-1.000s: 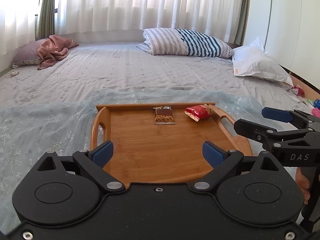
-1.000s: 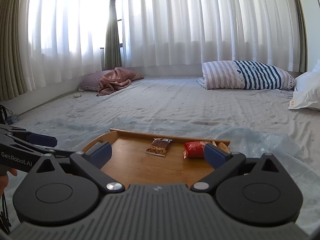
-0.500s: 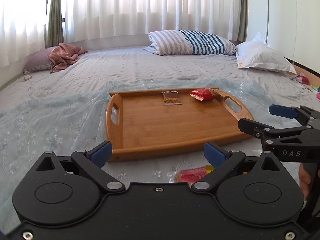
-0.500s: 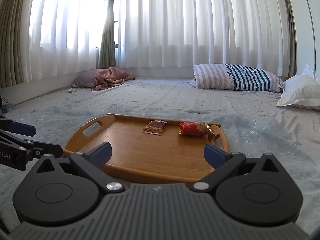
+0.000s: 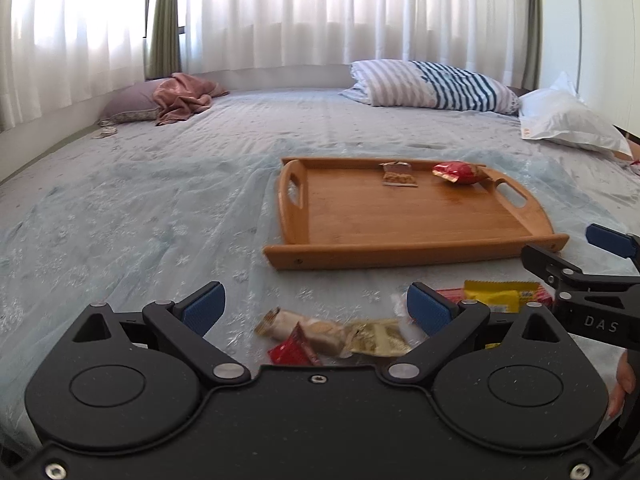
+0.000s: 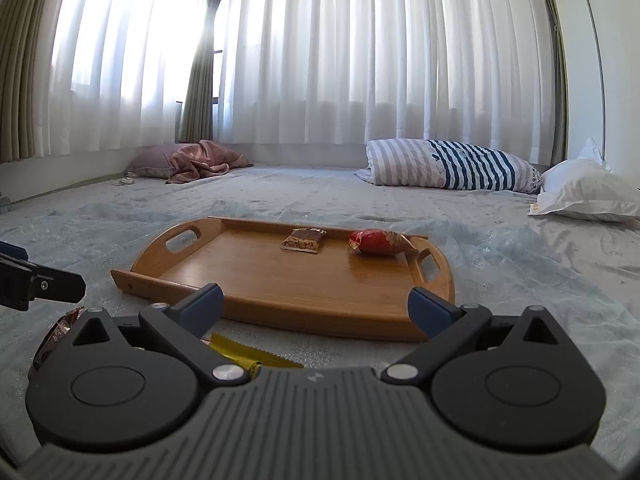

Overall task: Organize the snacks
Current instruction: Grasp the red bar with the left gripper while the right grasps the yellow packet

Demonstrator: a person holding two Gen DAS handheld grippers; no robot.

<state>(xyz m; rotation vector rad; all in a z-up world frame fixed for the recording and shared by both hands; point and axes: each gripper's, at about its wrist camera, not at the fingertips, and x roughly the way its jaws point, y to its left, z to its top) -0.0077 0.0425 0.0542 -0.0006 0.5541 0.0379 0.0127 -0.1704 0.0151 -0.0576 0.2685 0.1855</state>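
A wooden tray (image 5: 360,232) lies on the bed; it also shows in the right wrist view (image 6: 224,280). On its far side lie a brown snack bar (image 5: 398,175) and a red packet (image 5: 458,172). Loose snacks lie on the bedspread in front of the tray: a pale wrapped biscuit (image 5: 316,330), a gold wrapper (image 5: 380,340), a small red packet (image 5: 294,354) and a yellow packet (image 5: 494,298). My left gripper (image 5: 316,308) is open and empty just above the loose snacks. My right gripper (image 6: 316,306) is open and empty near the tray's front edge, above a yellow packet (image 6: 244,354).
A striped pillow (image 5: 432,86), a white pillow (image 5: 568,120) and a pink cloth (image 5: 180,98) lie at the far side of the bed. White curtains hang behind. A dark wrapper (image 6: 56,340) lies at the lower left of the right wrist view.
Both grippers have pulled back from over the tray toward the near side of the bed. The loose snacks in front of the tray have come into view. Both stay open.
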